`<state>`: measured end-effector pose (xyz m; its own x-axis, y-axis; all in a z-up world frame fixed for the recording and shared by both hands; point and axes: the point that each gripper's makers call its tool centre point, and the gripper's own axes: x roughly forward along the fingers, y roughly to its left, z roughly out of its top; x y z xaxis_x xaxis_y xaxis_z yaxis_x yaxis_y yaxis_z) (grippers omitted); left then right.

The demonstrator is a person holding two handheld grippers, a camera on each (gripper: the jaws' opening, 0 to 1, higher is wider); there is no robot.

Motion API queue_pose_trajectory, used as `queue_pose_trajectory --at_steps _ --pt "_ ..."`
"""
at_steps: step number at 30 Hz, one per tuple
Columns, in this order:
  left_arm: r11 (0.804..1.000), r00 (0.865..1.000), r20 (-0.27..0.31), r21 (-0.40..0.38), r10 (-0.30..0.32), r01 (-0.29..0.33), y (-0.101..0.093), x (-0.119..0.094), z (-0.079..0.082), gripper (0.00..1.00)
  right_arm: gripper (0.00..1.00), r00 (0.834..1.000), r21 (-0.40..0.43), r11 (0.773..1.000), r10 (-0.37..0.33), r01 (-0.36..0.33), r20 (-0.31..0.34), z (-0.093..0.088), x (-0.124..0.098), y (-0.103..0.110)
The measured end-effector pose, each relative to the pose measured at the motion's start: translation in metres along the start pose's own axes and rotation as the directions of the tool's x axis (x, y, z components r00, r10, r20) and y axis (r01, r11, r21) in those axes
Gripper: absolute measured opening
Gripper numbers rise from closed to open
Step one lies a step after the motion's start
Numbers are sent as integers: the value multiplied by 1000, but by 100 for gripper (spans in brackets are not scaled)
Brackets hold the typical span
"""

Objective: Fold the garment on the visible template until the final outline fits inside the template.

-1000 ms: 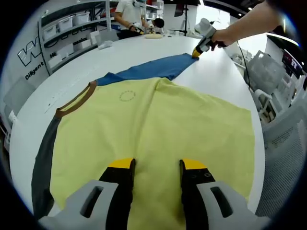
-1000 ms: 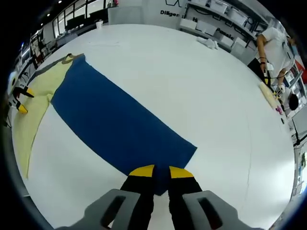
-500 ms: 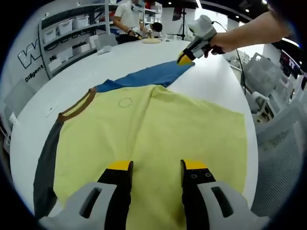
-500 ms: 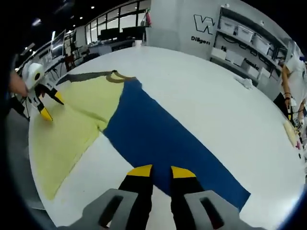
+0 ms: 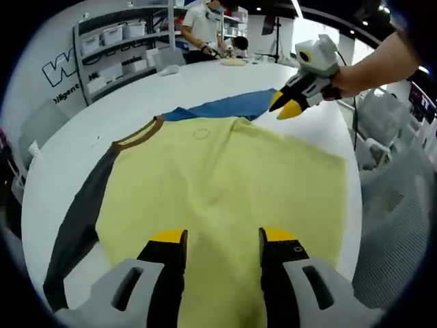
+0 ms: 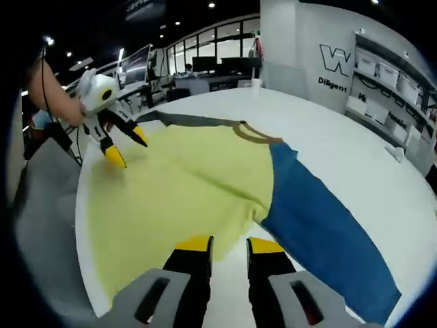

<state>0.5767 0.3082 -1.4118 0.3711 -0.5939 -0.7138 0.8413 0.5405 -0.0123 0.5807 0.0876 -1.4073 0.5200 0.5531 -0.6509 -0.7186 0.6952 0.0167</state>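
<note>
A yellow shirt (image 5: 225, 171) lies flat on the round white table (image 5: 68, 164), with a brown collar (image 5: 136, 134), a grey sleeve (image 5: 78, 219) on one side and a blue sleeve (image 5: 232, 105) stretched out on the other. My left gripper (image 5: 222, 239) hovers open over the yellow hem area, holding nothing. In the right gripper view it appears as the left gripper (image 6: 127, 147), jaws apart above the shirt (image 6: 184, 178). My right gripper (image 6: 229, 246) is open just above the table beside the shirt's edge, near where the blue sleeve (image 6: 328, 232) starts. In the left gripper view the right gripper (image 5: 289, 106) hangs from a hand.
Shelves with white bins (image 5: 116, 41) line the wall behind the table. A person (image 5: 205, 20) works at the far side. A chair (image 5: 382, 130) stands past the table edge on the right. Bare table (image 6: 369, 157) lies beyond the blue sleeve.
My right gripper has left the end of the blue sleeve, opened a little wider and come back along it to the yellow body. The left gripper has stayed over the hem.
</note>
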Motion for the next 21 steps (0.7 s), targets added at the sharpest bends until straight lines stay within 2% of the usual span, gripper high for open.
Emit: queue_pose_trajectory --at_steps 7,11,14,16,21 --pt "998 1000 0 -47 31 -31 0 -20 -23 51 18 998 -40 997 63 -63 8 -1 2 48" --pt "997 999 -12 -58 42 -42 -3 -29 -36 51 18 994 -81 991 103 -105 -28 -10 3 72" --pt "997 999 -20 -67 47 -48 -4 -34 -44 51 17 993 -96 989 112 -115 -42 -16 1 82" --pt "996 998 -28 -72 49 -51 -4 -36 -49 50 17 991 -103 988 108 -116 -78 -24 0 85" --pt "995 998 -34 -79 53 -55 -7 -42 -56 50 17 991 -67 992 99 -105 -96 -35 -6 89"
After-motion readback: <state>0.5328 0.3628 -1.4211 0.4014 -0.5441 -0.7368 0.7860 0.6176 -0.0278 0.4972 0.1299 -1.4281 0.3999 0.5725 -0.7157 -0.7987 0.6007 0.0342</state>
